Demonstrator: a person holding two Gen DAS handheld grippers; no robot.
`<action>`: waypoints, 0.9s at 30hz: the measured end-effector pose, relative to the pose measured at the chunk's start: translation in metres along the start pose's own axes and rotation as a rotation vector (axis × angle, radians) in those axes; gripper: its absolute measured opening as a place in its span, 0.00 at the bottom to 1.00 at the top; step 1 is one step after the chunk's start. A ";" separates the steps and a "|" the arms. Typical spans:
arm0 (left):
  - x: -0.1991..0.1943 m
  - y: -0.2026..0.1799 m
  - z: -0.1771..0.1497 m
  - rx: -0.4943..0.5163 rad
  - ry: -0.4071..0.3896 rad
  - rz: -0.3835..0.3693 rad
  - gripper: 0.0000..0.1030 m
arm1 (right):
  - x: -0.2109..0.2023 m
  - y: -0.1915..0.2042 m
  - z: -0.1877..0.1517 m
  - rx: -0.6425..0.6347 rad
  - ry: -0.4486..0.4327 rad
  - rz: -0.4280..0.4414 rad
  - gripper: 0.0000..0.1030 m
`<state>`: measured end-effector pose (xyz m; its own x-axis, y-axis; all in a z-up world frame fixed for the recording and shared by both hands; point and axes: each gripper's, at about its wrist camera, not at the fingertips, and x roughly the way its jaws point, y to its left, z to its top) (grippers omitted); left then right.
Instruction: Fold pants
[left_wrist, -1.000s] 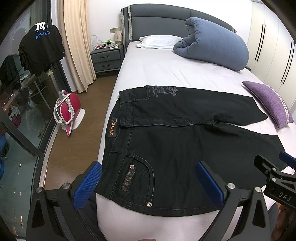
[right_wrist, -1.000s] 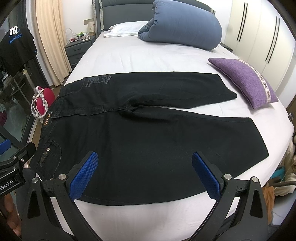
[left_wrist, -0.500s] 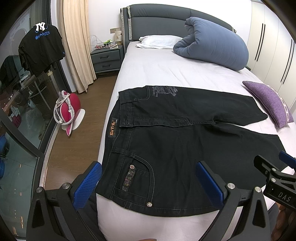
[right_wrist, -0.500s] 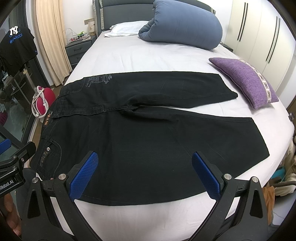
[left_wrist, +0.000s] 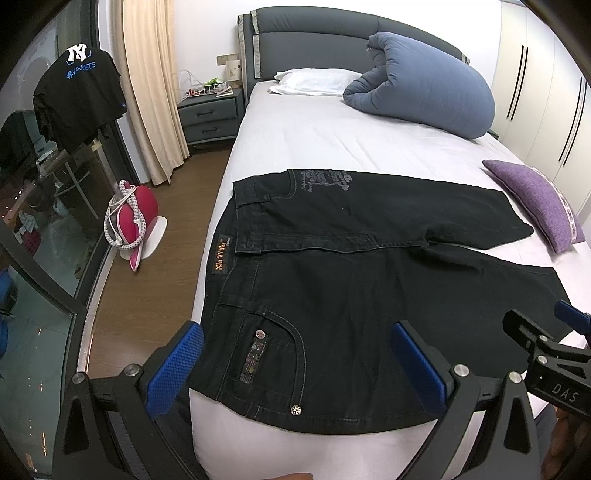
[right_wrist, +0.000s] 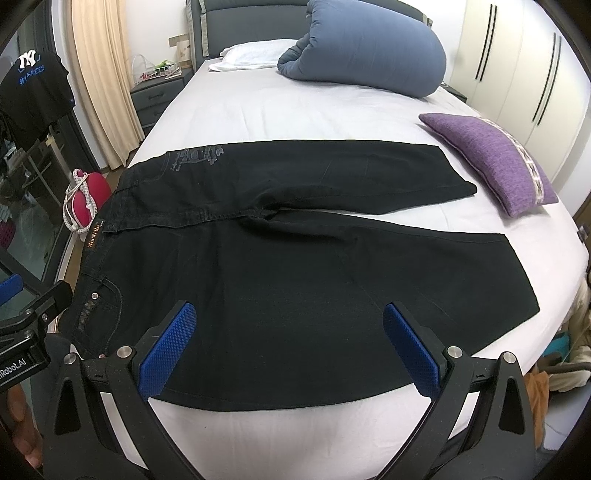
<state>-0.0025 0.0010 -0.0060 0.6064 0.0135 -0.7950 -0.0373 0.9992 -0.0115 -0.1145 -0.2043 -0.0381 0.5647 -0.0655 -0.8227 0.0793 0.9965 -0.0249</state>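
Note:
Black jeans (left_wrist: 351, 280) lie spread flat across the white bed (left_wrist: 314, 144), waistband at the left edge, both legs running right; they also show in the right wrist view (right_wrist: 295, 266). My left gripper (left_wrist: 295, 365) is open and empty, hovering over the near pocket and waistband corner. My right gripper (right_wrist: 290, 347) is open and empty, above the near leg's front edge. The right gripper also shows at the right edge of the left wrist view (left_wrist: 546, 350).
A rolled blue duvet (left_wrist: 421, 85) and white pillow (left_wrist: 314, 79) lie at the headboard. A purple cushion (left_wrist: 535, 199) sits beyond the leg ends. A red fan (left_wrist: 135, 221) stands on the wooden floor left of the bed, near a glass door.

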 end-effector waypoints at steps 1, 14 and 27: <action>0.001 -0.001 0.000 0.001 0.001 0.000 1.00 | 0.001 0.000 0.000 0.000 0.001 0.001 1.00; 0.016 0.001 0.021 0.008 -0.008 -0.059 1.00 | 0.021 0.001 0.009 -0.024 0.017 0.001 1.00; 0.114 0.015 0.148 0.198 0.052 -0.189 1.00 | 0.064 -0.015 0.101 -0.251 -0.065 0.267 1.00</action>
<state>0.1836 0.0229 -0.0076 0.5458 -0.1705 -0.8204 0.2314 0.9717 -0.0480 0.0037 -0.2287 -0.0332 0.5898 0.2031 -0.7815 -0.2768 0.9601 0.0407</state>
